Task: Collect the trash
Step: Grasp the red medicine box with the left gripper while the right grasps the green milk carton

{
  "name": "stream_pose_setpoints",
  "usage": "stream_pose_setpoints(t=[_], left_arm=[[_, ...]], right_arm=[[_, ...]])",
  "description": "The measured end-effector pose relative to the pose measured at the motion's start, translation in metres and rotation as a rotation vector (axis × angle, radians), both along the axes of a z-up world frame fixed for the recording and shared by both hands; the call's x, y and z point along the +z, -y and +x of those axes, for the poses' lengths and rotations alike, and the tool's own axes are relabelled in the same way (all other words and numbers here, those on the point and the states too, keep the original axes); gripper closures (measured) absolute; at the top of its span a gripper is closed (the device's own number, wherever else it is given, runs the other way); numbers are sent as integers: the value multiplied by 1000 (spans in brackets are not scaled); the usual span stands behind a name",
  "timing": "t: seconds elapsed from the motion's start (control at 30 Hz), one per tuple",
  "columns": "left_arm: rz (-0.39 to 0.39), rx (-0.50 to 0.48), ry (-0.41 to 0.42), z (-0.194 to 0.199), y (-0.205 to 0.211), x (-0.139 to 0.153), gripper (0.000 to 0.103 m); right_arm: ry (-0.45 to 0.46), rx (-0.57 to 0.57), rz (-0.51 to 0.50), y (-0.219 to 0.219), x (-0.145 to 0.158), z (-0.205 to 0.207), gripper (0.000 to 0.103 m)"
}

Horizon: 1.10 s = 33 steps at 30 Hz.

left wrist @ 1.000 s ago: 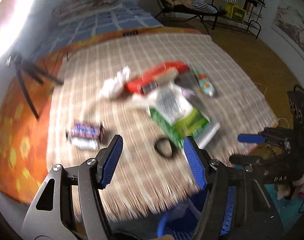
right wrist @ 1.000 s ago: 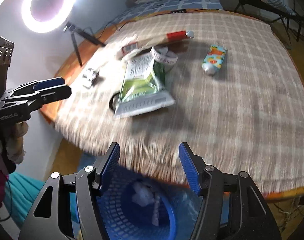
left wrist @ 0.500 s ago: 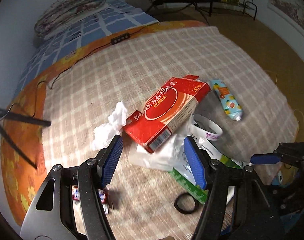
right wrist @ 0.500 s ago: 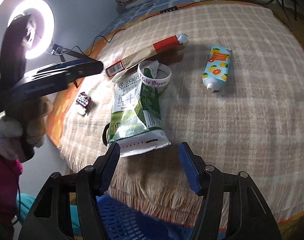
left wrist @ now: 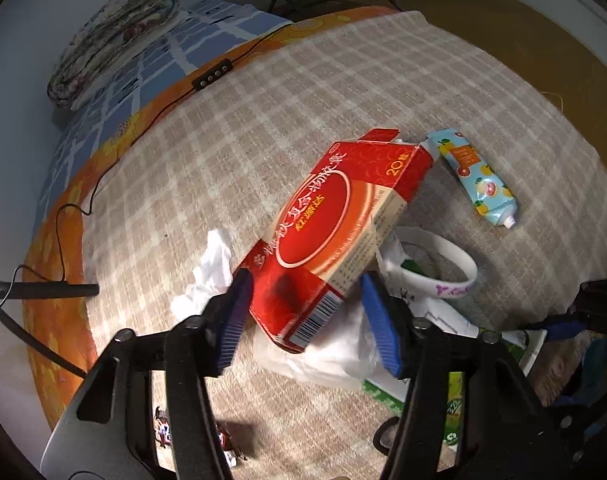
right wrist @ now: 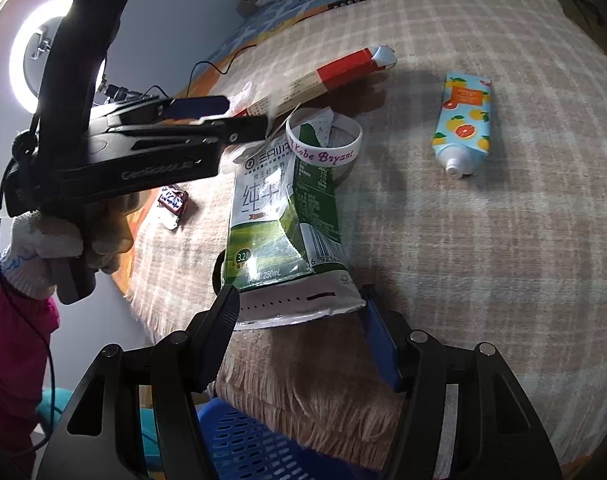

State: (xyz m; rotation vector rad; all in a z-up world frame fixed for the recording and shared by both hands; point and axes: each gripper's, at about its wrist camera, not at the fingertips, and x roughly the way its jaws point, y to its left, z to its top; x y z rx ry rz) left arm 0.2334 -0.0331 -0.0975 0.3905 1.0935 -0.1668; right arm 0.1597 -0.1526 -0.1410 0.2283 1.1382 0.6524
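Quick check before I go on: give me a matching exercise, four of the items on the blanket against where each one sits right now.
Items:
1. red box
2. milk carton
3. fruit-print tube
4. white wristband

Places:
A. lying alone, apart from the pile
B. between the closing jaws of the left gripper
C. at the carton's far end
D. its near end between the fingers of the right gripper

Pairs: 1-B, 2-D, 3-A, 4-C
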Motion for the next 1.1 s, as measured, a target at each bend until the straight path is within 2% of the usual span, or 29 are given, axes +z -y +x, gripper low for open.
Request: stream_pose_setpoints(t=[0.23, 0.3, 0.47, 0.53, 0.6, 0.7, 0.77, 0.83, 0.9, 0.97, 1.03, 1.1], left_arm=[[5, 11, 18, 10, -6, 3, 59], [2, 18, 20, 13, -9, 5, 59], [24, 6, 6, 20, -6, -1, 59], [32, 0, -5, 23, -2, -6, 54], [66, -2, 1, 27, 3, -12, 34], [114, -13, 21, 34, 11, -19, 33], [118, -17, 28, 41, 14, -22, 33], [106, -8, 13, 48, 14, -26, 35], [84, -11, -8, 52, 14, -28, 52], [20, -13, -1, 54, 13, -20, 52], [-49, -8, -5, 59, 10, -10, 46], [-67, -5, -3, 66, 9, -5, 14]], right_arm=[[-15, -4, 16, -2, -3, 4, 44], [-13, -7, 15, -3, -3, 5, 52], [-32, -19, 26, -3, -6, 9, 53], [-30, -18, 23, -3, -6, 9, 53], [-31, -18, 23, -4, -6, 11, 53], [-39, -22, 32, -2, -7, 12, 53], [-37, -21, 30, 1, -6, 12, 53], [-34, -19, 27, 1, -5, 13, 54], [-34, -19, 27, 2, -4, 13, 55], [-36, -23, 33, 5, -4, 13, 59], [-37, -30, 45, 9, -2, 14, 65], [-25, -33, 46, 13, 1, 14, 68]])
